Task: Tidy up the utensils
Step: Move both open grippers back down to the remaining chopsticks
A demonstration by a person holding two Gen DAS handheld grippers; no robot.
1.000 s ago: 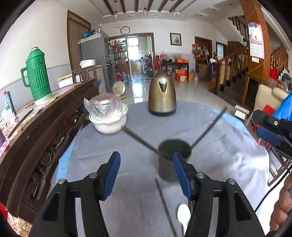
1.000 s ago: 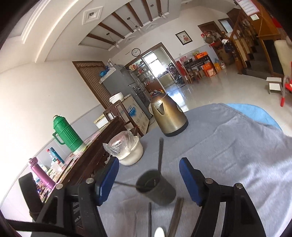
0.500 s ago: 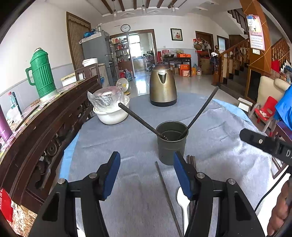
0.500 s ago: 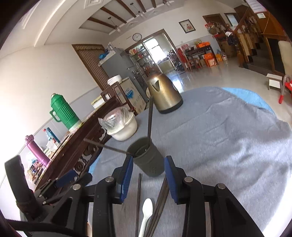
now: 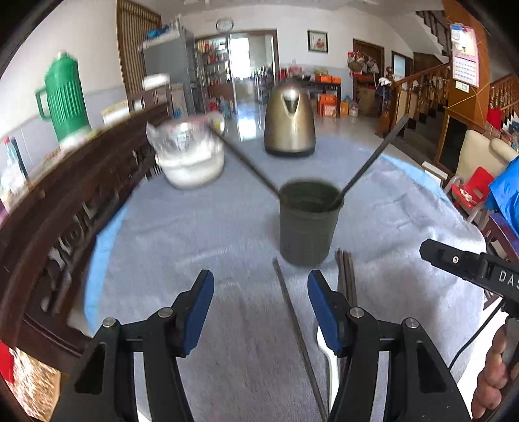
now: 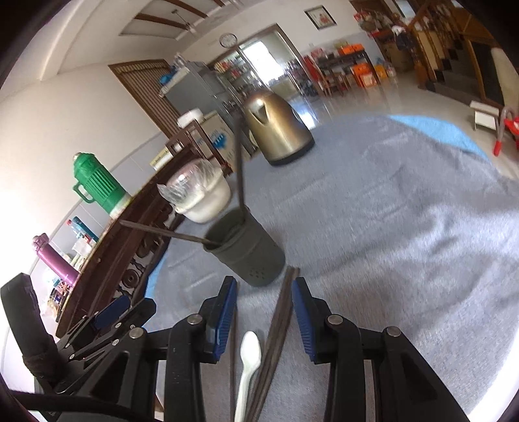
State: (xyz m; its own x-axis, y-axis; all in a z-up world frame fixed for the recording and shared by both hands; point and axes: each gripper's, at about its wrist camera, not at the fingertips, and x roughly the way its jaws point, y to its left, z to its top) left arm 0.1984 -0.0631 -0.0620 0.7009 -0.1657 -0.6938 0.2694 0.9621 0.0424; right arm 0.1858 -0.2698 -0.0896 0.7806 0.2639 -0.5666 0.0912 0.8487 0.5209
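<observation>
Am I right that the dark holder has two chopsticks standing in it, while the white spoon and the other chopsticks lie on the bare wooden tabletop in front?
Not quite. The white spoon and loose chopsticks lie on a grey cloth, not bare wood, as the right wrist view shows. The dark holder does hold two chopsticks.

A pale wall [image 5: 107, 45] runs along the left, above a dark carved sideboard [image 5: 58, 207] that carries a green thermos [image 5: 63, 94]. Beyond it stands a grey fridge [image 5: 165, 71], with a round clock [image 5: 224, 23] over the bright doorway [image 5: 249, 61]. The tiled floor [image 5: 249, 123] gleams with daylight. A wooden staircase [image 5: 425, 87] climbs on the right, past a red chair [image 5: 473, 188].
</observation>
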